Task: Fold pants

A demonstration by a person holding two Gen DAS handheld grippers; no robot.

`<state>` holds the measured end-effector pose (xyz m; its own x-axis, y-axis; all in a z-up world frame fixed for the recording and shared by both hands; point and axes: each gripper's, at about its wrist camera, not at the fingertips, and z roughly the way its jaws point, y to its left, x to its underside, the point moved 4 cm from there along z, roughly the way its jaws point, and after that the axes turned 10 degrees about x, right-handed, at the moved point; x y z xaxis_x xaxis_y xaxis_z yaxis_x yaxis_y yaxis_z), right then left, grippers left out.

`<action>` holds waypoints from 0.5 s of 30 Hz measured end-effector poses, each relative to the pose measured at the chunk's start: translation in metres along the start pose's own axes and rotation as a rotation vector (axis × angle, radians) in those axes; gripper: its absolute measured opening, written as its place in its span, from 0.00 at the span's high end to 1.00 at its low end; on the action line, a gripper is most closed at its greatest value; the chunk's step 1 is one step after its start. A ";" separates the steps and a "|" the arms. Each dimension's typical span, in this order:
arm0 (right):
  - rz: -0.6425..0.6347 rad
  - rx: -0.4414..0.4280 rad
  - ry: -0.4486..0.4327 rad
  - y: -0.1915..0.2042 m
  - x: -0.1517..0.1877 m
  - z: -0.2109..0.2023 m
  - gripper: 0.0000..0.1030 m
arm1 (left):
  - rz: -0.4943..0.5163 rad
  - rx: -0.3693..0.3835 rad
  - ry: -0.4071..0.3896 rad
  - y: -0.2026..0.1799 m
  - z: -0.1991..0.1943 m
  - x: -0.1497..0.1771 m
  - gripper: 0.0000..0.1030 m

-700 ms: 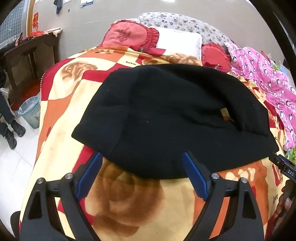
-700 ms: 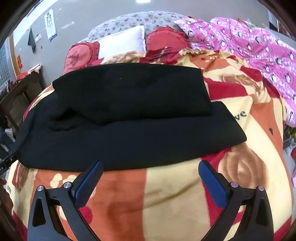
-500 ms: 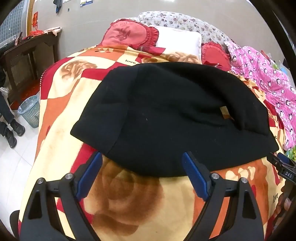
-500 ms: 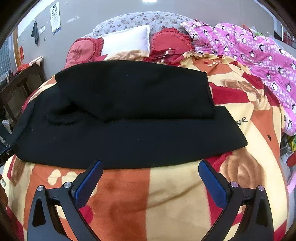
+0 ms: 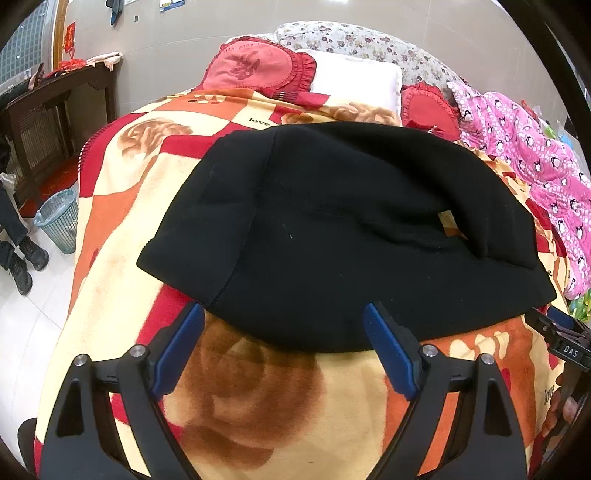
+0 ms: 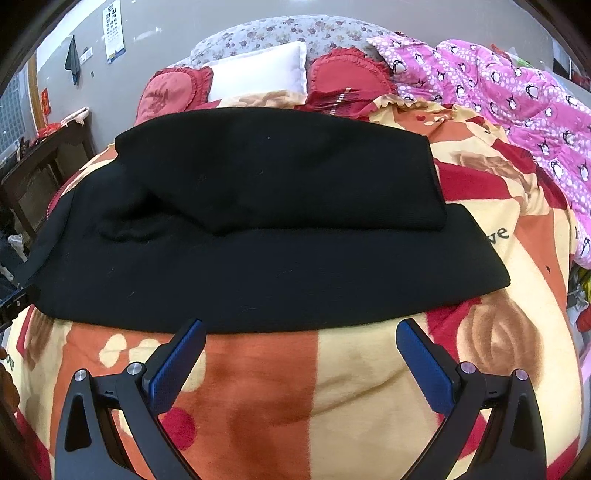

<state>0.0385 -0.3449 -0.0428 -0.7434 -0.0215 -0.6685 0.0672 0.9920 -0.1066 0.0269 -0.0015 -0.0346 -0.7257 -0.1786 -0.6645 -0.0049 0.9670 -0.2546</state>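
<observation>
The black pants [image 6: 266, 236] lay folded in layers across the rose-patterned blanket [image 6: 332, 387]. Just near of their edge, the left gripper [image 5: 283, 345] and right gripper [image 6: 301, 356] both stood wide apart, holding nothing. Pillows [image 6: 258, 72] lay far behind.

The blanket [image 5: 122, 206] on the bed carries the word "love" in dark letters: once near its far edge, just beyond the black pants [image 5: 332, 229] in the left wrist view, and again partly readable as "ve" by the pants' right end. The right gripper [image 5: 565, 339], at the right edge of that view, bears a white "DAS". An eye chart [image 6: 113, 30] hangs on the wall; its letters are too small to read.
</observation>
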 end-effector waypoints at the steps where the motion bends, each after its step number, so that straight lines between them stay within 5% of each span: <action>1: 0.001 -0.002 0.004 0.001 0.000 0.001 0.00 | 0.002 0.003 -0.002 0.000 0.000 0.000 0.14; 15: 0.001 0.004 0.022 0.007 0.001 0.004 0.00 | 0.005 0.012 -0.012 -0.001 0.000 -0.001 0.14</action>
<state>0.0407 -0.3388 -0.0474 -0.7581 -0.0173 -0.6520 0.0706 0.9916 -0.1084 0.0276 -0.0023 -0.0343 -0.7177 -0.1759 -0.6738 0.0067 0.9658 -0.2592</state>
